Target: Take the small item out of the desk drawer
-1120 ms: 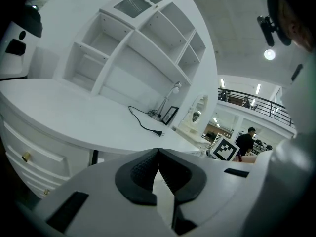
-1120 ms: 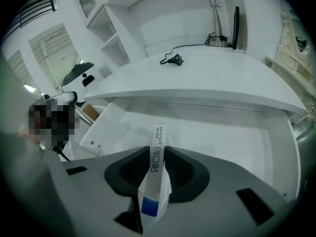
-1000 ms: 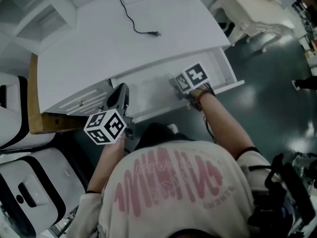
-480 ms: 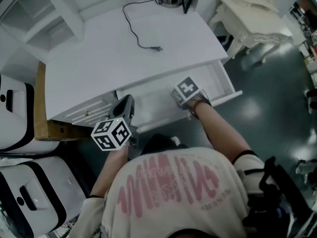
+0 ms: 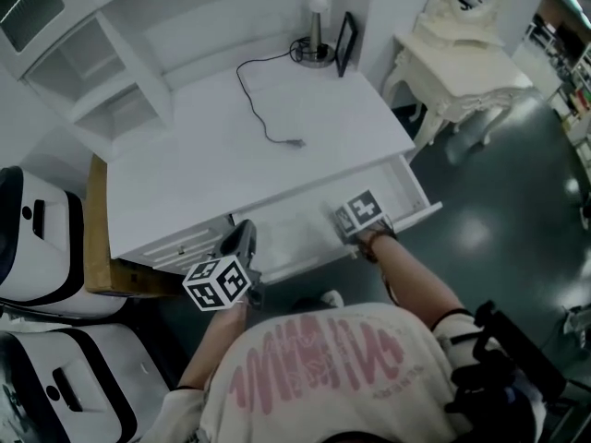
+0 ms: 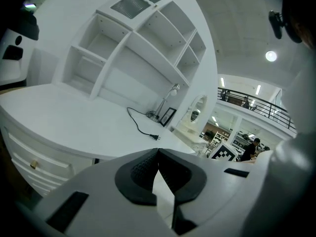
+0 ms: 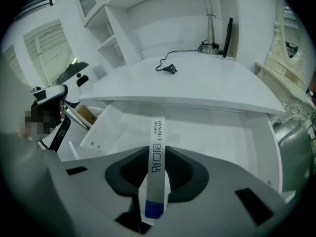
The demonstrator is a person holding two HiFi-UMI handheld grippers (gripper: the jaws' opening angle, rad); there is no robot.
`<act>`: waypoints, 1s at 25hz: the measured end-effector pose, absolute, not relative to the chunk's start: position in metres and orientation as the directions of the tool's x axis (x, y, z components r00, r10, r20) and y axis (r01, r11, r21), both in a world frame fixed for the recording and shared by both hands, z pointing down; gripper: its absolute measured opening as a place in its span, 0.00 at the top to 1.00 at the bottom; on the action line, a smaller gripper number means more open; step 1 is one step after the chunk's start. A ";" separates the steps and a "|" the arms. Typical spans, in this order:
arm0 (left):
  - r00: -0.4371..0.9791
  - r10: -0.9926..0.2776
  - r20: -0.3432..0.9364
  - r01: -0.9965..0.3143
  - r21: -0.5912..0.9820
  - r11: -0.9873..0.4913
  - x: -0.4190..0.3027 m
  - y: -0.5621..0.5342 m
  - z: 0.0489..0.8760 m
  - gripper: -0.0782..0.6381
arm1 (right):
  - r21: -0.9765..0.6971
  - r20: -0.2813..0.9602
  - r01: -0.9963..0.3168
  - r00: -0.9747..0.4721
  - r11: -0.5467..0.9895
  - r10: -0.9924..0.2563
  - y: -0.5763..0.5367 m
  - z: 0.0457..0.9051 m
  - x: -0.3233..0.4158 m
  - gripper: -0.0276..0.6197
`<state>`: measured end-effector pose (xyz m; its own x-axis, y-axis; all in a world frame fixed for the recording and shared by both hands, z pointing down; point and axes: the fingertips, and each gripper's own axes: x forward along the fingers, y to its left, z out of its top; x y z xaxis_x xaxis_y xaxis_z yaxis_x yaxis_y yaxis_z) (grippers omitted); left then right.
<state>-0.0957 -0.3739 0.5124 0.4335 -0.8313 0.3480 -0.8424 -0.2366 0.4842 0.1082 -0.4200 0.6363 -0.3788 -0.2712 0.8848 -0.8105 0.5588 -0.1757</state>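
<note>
Drawer (image 7: 212, 137): box (image 7: 157, 135) in closing right gripper (image 7: 157, 174)

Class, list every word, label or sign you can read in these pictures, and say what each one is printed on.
"HYNAUT": on the white packet, between the right hand-held gripper's closing jaws.
"创口贴": same packet, larger print.
Small line beside "HYNAUT": too small to read.
Pink shirt print: unreadable.

Black cord w/ plug (image 5: 293, 143), lamp (image 5: 319, 3) + dark pic frame (image 5: 346, 33) behind, ornate white table (image 5: 462, 63) nearby.
</note>
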 end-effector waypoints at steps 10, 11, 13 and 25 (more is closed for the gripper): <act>0.483 -0.784 0.390 -0.822 0.510 -0.254 -0.089 -0.361 0.501 0.85 | -0.254 0.738 -0.870 -0.456 0.422 -0.498 -0.411 0.553 0.104 0.80; 0.482 -0.783 0.393 -0.823 0.510 -0.250 -0.087 -0.362 0.501 0.85 | -0.261 0.715 -0.873 -0.461 0.411 -0.526 -0.410 0.544 0.104 0.80; 0.473 -0.785 0.399 -0.826 0.511 -0.239 -0.084 -0.363 0.499 0.85 | -0.274 0.669 -0.876 -0.469 0.396 -0.576 -0.407 0.527 0.103 0.80; 0.517 -0.811 0.274 -0.791 0.515 -0.331 -0.049 -0.377 0.438 0.85 | -0.306 0.386 -0.861 -0.502 0.405 -0.774 -0.380 0.407 0.104 0.80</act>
<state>-0.0493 -0.3771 0.4382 0.5173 -0.8107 0.2742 -0.7910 -0.3306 0.5148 0.1037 -0.3803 0.4074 -0.5017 -0.7741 0.3861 -0.8613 0.4054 -0.3062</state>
